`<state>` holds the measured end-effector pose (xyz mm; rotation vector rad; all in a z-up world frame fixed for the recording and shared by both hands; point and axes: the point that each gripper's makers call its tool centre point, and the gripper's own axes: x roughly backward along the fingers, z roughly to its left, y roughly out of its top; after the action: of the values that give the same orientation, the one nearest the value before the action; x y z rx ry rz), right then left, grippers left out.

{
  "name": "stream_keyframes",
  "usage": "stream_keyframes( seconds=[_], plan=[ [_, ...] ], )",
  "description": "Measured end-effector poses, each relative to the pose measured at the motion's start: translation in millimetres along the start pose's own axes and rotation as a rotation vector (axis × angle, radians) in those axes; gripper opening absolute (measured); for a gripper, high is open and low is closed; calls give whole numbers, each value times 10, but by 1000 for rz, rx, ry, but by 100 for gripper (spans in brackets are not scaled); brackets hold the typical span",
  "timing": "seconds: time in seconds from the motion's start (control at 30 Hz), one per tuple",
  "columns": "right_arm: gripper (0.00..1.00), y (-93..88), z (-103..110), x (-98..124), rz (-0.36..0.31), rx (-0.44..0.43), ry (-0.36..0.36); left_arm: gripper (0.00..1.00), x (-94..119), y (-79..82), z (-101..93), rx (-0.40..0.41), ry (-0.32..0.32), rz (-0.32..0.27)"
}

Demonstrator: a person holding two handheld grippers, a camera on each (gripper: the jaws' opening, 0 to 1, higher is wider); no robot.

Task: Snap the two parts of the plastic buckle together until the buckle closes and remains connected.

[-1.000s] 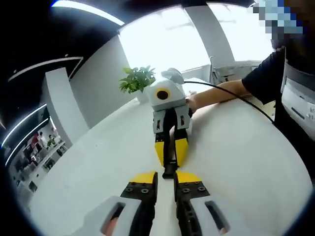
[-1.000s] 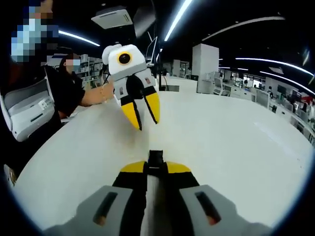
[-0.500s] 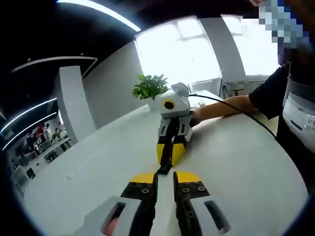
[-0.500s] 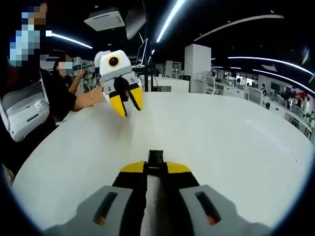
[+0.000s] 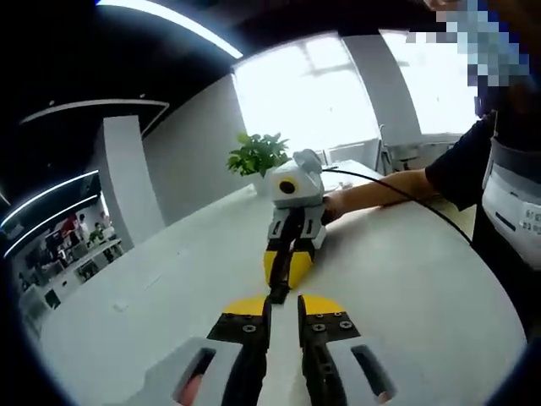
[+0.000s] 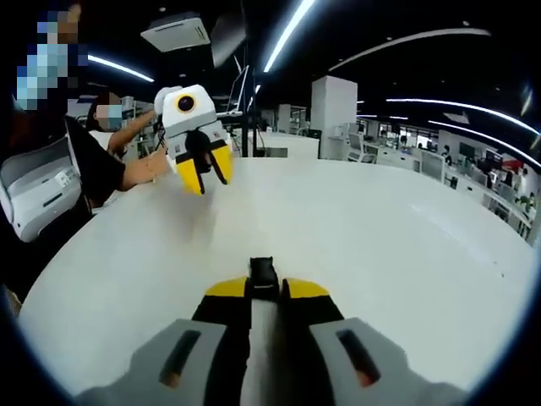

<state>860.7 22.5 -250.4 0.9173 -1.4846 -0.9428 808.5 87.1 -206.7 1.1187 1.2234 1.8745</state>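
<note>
Right gripper (image 6: 264, 288): my own jaws rise from the bottom centre of the right gripper view, clenched on a small black buckle part (image 6: 263, 272) that sticks out just past the yellow tips.

Left gripper (image 5: 283, 305): my own jaws rise from the bottom centre of the left gripper view, drawn nearly together. I see no buckle piece between the tips here. In the right gripper view the same tool hangs in the upper left of the frame, its yellow tips slightly parted with something dark between them; I cannot tell whether that is the second buckle half or part of the tool.

Facing tool: in the left gripper view the right gripper stands at frame centre, tips pointed toward me, the black part held at their end, just above my own tips.

Buckle position: one half sits at the right gripper's tips, lower centre of the right gripper view, above the white table (image 6: 406, 245). The mating half I cannot place with confidence.

Surroundings: a potted plant (image 5: 258, 154) stands behind the facing tool in the left gripper view; a person's forearm (image 5: 380, 188) reaches in from the right.

Progress: my judgement is that the halves are not yet joined. The grippers look well apart in the right gripper view.

Remaining: bring the tips together in line, press until the latch catches, then confirm that the buckle holds.
</note>
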Motion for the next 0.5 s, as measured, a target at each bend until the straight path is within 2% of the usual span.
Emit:
stream_keyframes(
  seconds=[0.27,0.5],
  plan=[
    [13,18,-9,-9,-8,-7,1,12,-13,2,-31,1,-7,0],
    [12,19,-76,17,-11,-3,-31,12,-14,6,-33,3,-8,-2]
  ],
)
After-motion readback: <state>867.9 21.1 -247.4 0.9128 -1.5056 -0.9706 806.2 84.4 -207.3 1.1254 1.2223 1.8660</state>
